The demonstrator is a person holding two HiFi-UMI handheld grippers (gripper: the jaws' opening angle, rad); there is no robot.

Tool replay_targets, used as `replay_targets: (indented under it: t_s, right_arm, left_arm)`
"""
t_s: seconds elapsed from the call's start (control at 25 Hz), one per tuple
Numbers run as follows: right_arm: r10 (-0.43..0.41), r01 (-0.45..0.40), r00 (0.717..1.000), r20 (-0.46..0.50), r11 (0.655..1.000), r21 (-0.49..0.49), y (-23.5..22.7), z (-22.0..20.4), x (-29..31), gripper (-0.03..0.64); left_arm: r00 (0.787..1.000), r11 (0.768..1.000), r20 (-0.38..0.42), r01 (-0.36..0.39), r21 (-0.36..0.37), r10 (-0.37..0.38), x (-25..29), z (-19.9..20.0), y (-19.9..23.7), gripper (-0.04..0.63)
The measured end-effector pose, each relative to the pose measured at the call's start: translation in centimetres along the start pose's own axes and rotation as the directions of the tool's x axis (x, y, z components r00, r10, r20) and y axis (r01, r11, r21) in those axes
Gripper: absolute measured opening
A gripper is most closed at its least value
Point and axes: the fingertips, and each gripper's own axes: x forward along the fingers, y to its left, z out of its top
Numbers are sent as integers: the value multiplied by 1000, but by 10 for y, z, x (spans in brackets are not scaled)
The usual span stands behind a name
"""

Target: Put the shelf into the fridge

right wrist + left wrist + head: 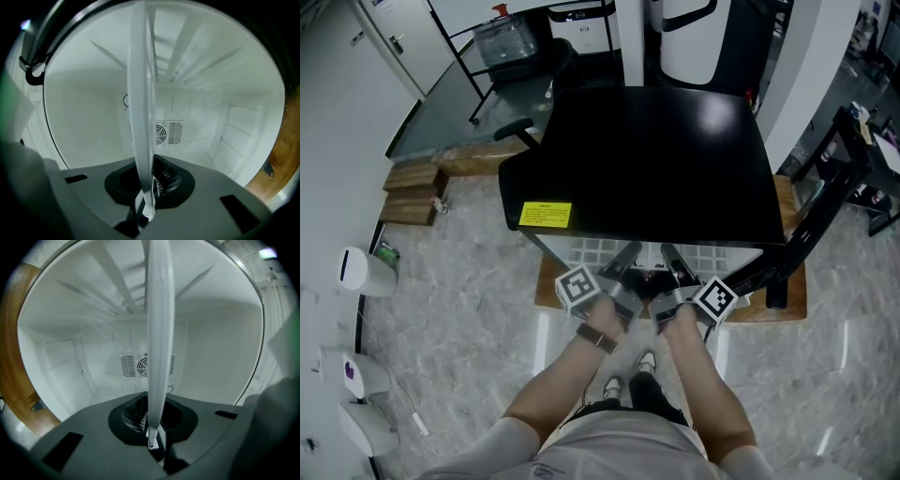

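Shelf (157,333) apparently clamped; only gripper views show fridge vent (133,365).

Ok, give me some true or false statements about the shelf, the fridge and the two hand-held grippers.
1. The left hand-held gripper is shut on the shelf. True.
2. The right hand-held gripper holds nothing. False: it is shut on the shelf too.
3. A round fan vent shows on the back wall inside the fridge. True.
4. The yellow label sits on the fridge top's right side. False: in the head view it sits near the front left corner.
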Motion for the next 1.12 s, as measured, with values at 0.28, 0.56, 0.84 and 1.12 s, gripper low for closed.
replay_targets:
  t_s: [0.28, 0.56, 0.84, 1.12]
  right_arm:
    - [4, -4, 1000, -2, 1000, -2, -1, 6, 11, 46]
    - [8, -8, 1000, -7, 1000, -1, -3, 15, 25, 46]
    - [22, -22, 1000, -4, 1000, -3, -3, 21, 33, 48]
    - [46, -46, 999, 10, 999, -24, -1, 21, 33, 48]
  left_arm:
    - [1000, 1000, 7, 7, 0, -7, 10, 7, 1, 26]
    - [1000, 1000, 4, 13, -7, -13, 25, 16, 3, 26]
    - [1000, 1000, 0, 25, -4, -25, 33, 20, 3, 26]
    - [999, 999, 24, 44, 26, -45, 31, 22, -2, 28]
